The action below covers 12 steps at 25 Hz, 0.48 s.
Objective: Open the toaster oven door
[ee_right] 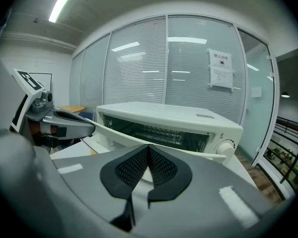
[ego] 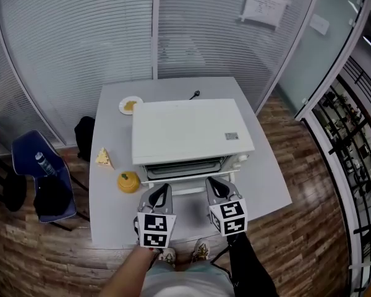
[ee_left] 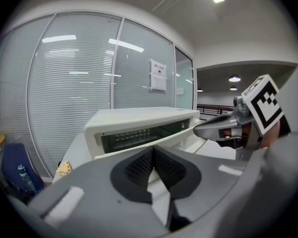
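Observation:
A white toaster oven (ego: 185, 129) stands on a grey table (ego: 111, 215). Its glass door (ego: 184, 167) is tilted part-way out, and the dark inside with its rack shows above it (ee_right: 159, 133). The door's white top bar (ego: 188, 189) runs between my two grippers. My left gripper (ego: 162, 189) is shut, with its tips (ee_left: 153, 150) at the left part of the bar. My right gripper (ego: 212, 183) is shut too, tips (ee_right: 148, 148) at the right part. Nothing shows between either pair of pads. Whether they touch the bar I cannot tell.
A small plate (ego: 130, 105) with food sits at the table's back left. A yellow wedge (ego: 103, 158) and an orange round object (ego: 128, 182) lie left of the oven. A blue chair (ego: 40, 172) stands left of the table. The oven's knob (ee_right: 223, 146) is on its right.

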{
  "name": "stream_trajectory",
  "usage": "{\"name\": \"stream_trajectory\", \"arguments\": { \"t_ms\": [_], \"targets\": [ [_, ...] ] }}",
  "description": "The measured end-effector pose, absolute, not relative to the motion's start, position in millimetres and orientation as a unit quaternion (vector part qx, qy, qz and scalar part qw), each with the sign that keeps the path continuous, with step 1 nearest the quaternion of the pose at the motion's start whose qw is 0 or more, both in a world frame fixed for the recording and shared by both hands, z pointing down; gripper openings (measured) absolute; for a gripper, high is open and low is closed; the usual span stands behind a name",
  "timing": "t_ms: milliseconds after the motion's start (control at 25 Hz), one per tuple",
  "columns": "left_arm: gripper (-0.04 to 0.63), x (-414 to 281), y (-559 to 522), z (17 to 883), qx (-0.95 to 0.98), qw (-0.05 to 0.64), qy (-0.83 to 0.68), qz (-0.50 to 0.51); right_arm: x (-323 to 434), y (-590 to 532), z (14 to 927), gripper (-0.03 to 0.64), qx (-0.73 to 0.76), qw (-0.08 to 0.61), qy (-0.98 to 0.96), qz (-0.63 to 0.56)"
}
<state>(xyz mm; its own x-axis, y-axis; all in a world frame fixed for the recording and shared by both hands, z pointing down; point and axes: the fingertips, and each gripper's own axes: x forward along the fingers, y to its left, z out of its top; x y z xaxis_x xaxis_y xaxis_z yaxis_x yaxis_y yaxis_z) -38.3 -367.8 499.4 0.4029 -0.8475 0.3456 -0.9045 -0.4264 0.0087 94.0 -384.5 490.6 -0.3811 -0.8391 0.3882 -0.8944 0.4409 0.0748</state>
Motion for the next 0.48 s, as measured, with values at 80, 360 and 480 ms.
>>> {"name": "stream_trajectory", "arguments": {
  "t_ms": [80,360,480],
  "targets": [
    [0.057,-37.1,-360.4,502.2,0.833,0.094,-0.525,0.148,94.6,-376.5,493.7,0.000,0.526,0.197,-0.824,0.067],
    [0.057,-35.1,-341.0,512.6,0.830,0.081,-0.530,0.152,96.0,-350.5,504.9,0.000,0.535,0.206,-0.817,0.060],
    [0.057,-34.3,-333.0,519.1,0.826,0.079,-0.536,0.159,96.8,-341.6,511.5,0.000,0.530,0.206,-0.820,0.065]
  ]
}}
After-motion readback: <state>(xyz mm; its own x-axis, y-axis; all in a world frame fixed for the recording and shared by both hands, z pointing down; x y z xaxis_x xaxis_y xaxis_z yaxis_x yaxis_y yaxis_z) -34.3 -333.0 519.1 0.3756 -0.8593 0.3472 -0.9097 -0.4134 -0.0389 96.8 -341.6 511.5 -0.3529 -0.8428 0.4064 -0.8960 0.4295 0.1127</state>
